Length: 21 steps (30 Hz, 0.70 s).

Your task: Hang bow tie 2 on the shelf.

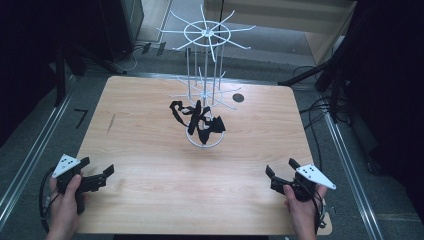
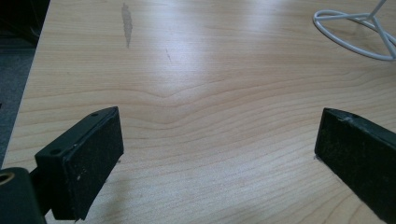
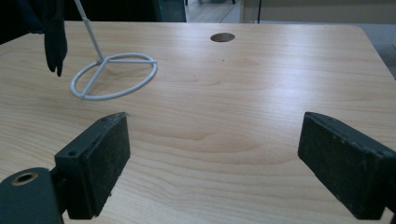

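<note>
Down at the near edge of the tabletop (image 1: 150, 150), two hands were parked and waiting: the left tongs (image 1: 95, 172) by the near-left corner, the right tongs (image 1: 280, 170) by the near-right corner. Both sets stood wide apart and held nothing; in the left gripper view the left tongs (image 2: 215, 154) framed only bare wood grain, and in the right gripper view the right tongs (image 3: 212, 163) did the same.

Moving outward from there, a long run of open wood lay ahead of each pair. Then came the white wire rack (image 1: 206, 75), standing upright near the middle of the tabletop, a little toward the far edge, with its ring base (image 3: 114, 77) flat on the wood and spokes fanning out at two levels. Draped over the lower spokes was the tangle of black straps (image 1: 197, 120), hanging down toward the ring; one dark end (image 3: 55, 42) dangled just above the base in the right gripper view.

So here was the key relation: the black straps lay forward and inward from both tongs, well apart from either. From the left they sat ahead and to the right; from the right, ahead and to the left. The bundle spread roughly side to side across the rack, parallel to the near edge. I'd have called it close to even, with the right tongs perhaps slightly nearer. A small dark hole (image 1: 238, 97) sat beyond the rack, toward the far-right corner.
</note>
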Tool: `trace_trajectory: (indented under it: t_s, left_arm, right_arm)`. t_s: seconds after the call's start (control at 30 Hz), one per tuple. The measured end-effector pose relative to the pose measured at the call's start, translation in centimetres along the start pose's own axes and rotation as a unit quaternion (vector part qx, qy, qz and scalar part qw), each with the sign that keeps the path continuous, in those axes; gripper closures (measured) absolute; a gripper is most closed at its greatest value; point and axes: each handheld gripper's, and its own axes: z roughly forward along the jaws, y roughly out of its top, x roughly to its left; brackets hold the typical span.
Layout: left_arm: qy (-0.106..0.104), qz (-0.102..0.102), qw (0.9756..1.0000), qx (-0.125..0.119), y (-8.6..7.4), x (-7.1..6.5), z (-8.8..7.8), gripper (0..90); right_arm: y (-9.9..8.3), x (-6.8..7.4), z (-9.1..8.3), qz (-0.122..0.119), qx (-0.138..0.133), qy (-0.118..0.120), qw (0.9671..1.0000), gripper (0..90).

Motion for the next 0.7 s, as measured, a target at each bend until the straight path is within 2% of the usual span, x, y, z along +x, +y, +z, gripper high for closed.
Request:
trace_trajectory:
  t_s: [0.7]
  left_arm:
    - [0.000, -0.001, 1.0000, -0.001, 0.0, 0.0, 0.0, 1.5]
  right_arm:
    - [-2.2, -3.4, -1.5, 0.019, 0.026, -0.032, 0.9990, 9.6]
